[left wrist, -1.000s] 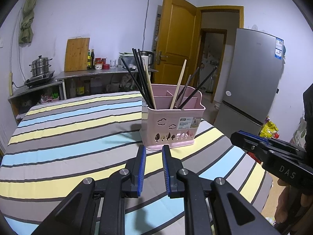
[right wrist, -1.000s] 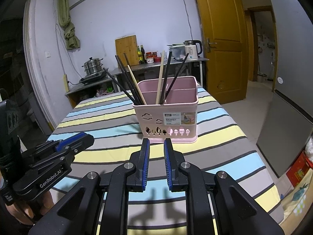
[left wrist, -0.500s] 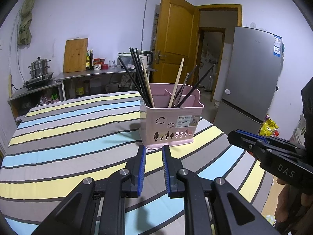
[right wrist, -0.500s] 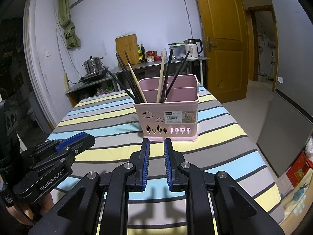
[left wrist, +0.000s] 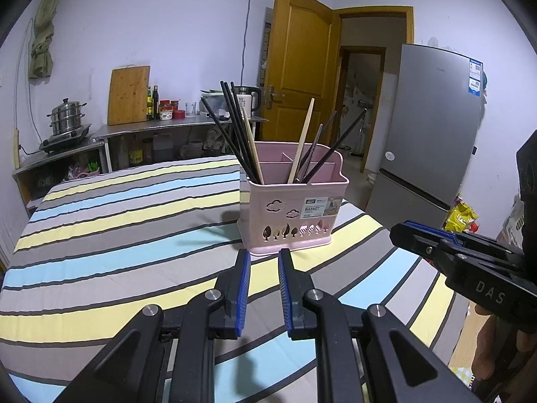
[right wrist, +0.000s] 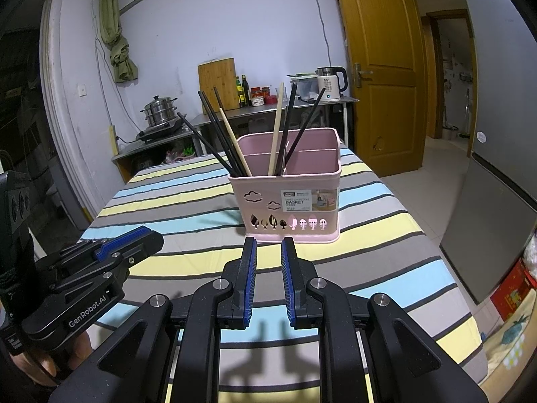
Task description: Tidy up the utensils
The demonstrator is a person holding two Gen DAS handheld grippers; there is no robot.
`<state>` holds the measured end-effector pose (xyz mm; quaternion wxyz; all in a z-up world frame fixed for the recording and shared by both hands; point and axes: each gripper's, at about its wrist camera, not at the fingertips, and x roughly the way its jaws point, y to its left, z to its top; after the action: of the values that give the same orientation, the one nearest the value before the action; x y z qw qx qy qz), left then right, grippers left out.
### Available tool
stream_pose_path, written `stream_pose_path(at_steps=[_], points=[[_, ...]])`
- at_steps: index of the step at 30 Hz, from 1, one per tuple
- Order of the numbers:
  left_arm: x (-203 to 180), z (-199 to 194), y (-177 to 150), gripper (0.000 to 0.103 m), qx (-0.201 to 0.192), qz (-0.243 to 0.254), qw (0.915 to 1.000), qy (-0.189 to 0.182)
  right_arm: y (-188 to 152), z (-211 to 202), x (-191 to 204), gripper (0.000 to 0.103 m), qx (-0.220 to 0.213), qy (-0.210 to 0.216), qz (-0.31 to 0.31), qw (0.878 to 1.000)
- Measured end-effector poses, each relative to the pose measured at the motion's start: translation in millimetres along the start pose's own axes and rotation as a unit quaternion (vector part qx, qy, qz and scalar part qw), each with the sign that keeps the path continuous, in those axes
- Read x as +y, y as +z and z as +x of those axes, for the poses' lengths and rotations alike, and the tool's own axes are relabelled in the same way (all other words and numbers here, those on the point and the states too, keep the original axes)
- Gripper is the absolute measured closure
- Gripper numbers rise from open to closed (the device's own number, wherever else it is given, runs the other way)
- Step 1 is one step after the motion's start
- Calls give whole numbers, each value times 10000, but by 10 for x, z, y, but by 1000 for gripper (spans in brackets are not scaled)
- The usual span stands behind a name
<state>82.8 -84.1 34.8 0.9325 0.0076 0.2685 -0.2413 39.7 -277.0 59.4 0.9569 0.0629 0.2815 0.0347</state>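
A pink utensil basket [left wrist: 290, 216] stands upright on the striped table [left wrist: 110, 235]; it also shows in the right wrist view [right wrist: 288, 205]. Several black chopsticks [left wrist: 236, 134] and two wooden ones [left wrist: 302, 141] lean inside it in separate compartments. My left gripper [left wrist: 263, 258] is open and empty, just in front of the basket above the table. My right gripper [right wrist: 268, 247] is open and empty, also just short of the basket. Each gripper shows in the other's view, the right [left wrist: 463, 258] and the left [right wrist: 100, 268].
A grey fridge [left wrist: 433, 127] stands to the right of the table. A yellow door [right wrist: 379, 67] is behind. A metal counter [left wrist: 161, 127] along the back wall holds a steamer pot [left wrist: 65, 117], cutting board, bottles and a kettle [right wrist: 330, 79].
Both grippers have drifted slightly; the basket sits a little lower and nearer in the left wrist view. Jaws are unchanged and nothing was picked up.
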Motion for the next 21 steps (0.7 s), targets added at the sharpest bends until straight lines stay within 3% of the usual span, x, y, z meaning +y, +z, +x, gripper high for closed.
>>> stream_pose_path(at_steps=[21], points=[[30,25,-11,87,43,-7,9999,-94,-11,18,4,88,30,-6,-15,10000]])
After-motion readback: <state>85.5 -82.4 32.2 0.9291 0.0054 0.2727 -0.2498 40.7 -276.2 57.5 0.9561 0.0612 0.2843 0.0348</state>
